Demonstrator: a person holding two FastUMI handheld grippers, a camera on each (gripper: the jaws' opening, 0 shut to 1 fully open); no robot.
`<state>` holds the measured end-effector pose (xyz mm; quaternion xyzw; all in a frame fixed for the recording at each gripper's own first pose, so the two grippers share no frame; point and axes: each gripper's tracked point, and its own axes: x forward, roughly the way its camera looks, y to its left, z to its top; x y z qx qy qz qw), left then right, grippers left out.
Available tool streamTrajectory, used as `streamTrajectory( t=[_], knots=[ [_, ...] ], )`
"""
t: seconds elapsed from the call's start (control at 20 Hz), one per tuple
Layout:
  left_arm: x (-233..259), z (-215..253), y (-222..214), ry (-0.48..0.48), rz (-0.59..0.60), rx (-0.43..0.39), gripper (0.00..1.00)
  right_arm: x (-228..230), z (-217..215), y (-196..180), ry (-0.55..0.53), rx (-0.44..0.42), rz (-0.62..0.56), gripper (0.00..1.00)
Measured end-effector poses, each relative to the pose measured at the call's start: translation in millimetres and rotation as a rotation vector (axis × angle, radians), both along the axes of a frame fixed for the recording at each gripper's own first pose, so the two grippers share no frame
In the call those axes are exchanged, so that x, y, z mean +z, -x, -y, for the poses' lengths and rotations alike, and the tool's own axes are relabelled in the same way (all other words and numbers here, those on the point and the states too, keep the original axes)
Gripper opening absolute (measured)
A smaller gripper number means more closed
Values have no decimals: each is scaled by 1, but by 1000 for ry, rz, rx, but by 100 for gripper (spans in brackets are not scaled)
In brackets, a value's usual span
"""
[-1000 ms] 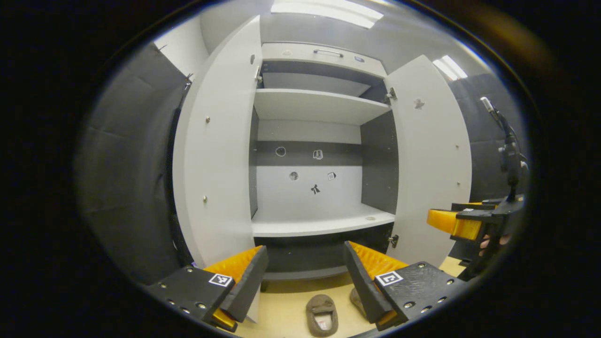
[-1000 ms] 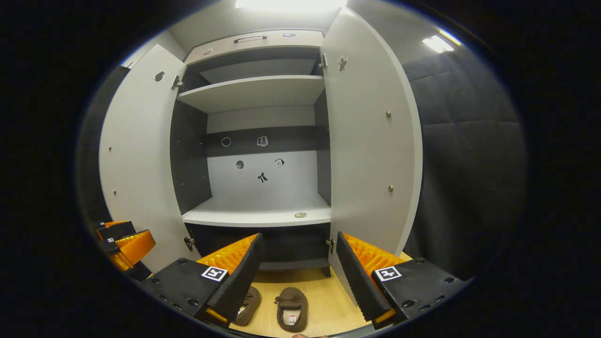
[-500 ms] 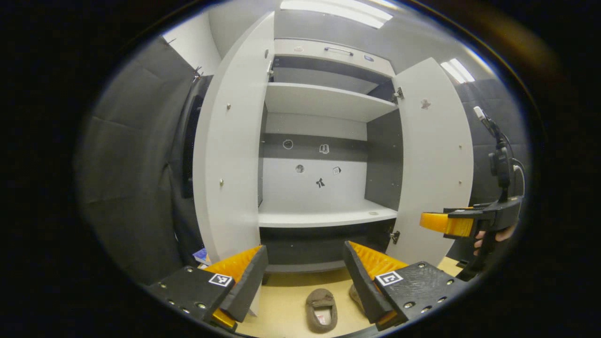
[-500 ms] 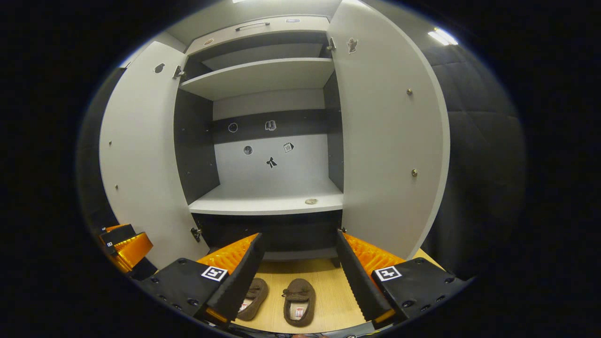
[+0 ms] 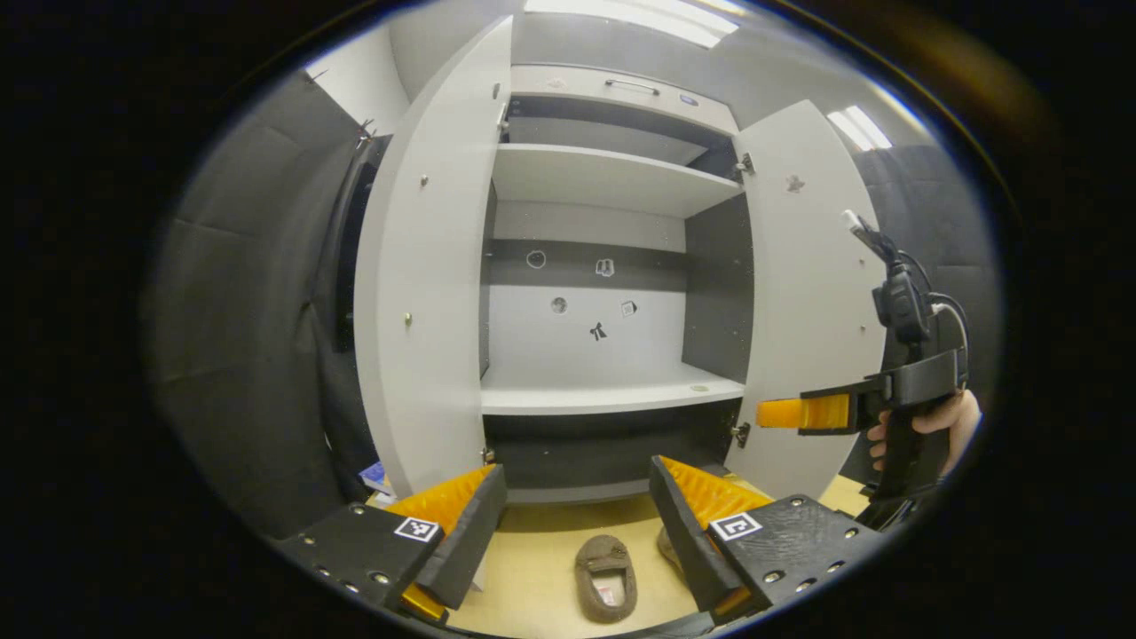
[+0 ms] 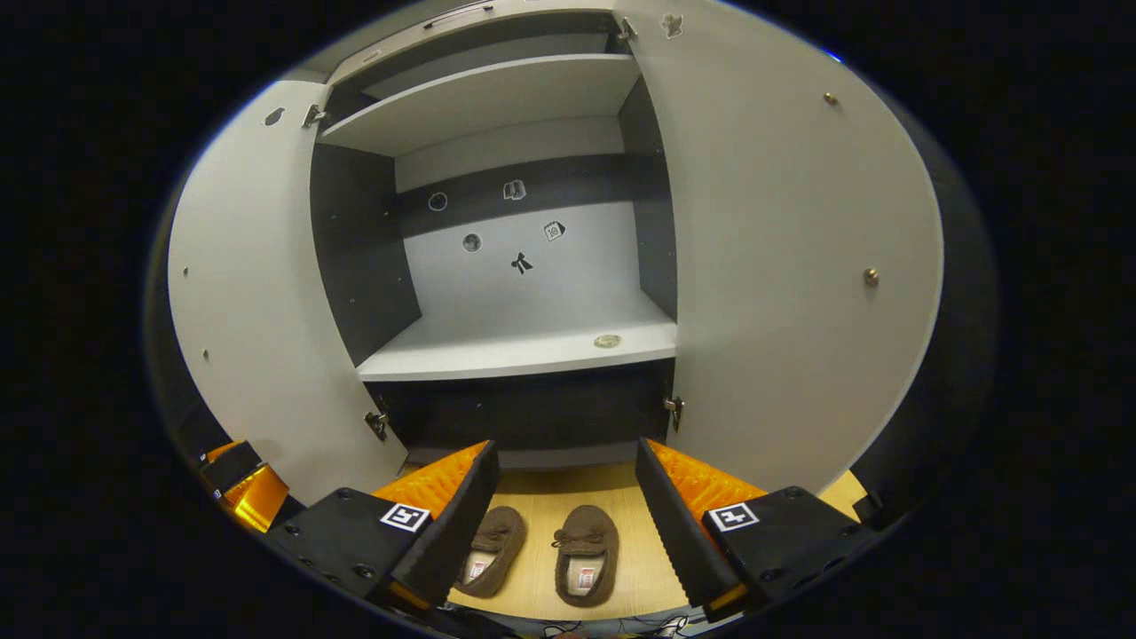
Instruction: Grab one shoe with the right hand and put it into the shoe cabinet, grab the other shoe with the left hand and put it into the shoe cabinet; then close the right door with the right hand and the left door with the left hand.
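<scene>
Two brown slippers lie side by side on the wooden floor in front of the open shoe cabinet [image 6: 524,351]. The right gripper view shows the left slipper [image 6: 493,548] and the right slipper [image 6: 586,554] between the fingers of my open right gripper [image 6: 568,524], which hovers above them. My left gripper [image 5: 577,524] is open too, above one slipper [image 5: 606,575]; the other slipper [image 5: 667,546] is mostly hidden behind its finger. In the left gripper view the right gripper [image 5: 812,413] is at the right, held by a hand [image 5: 941,422]. Both cabinet doors [image 6: 790,257] [image 6: 253,293] stand wide open.
The cabinet has a white lower shelf [image 5: 608,398] and an upper shelf [image 5: 608,177], with small stickers on its back wall [image 5: 599,330]. A small round object [image 6: 607,341] lies on the lower shelf. Dark padded booth walls [image 5: 240,337] flank the cabinet.
My right gripper has moved forward and tipped down, so the slippers sit more fully between its fingers. The left gripper has shifted only slightly. Both stay open.
</scene>
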<state>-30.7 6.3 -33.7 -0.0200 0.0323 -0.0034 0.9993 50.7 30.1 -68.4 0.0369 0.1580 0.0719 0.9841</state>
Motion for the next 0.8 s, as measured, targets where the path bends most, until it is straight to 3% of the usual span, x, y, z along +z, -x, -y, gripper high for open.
streamTrajectory(
  t=[0.1, 0.4, 0.6, 0.8],
  knots=[
    [-3, 1, -1, 1, -5, -7, 94, -22, -7, -6, -23, 10, -64, 98],
    [-13, 5, 0, 15, -38, -41, 94, -116, -38, -7, -110, 88, -300, 98],
    [-27, 3, 1, -29, -75, -52, 94, -176, -53, 3, -109, 143, -417, 98],
    [-37, 3, 3, -12, -110, -64, 94, -222, -62, 12, -94, 169, -485, 98]
  ],
)
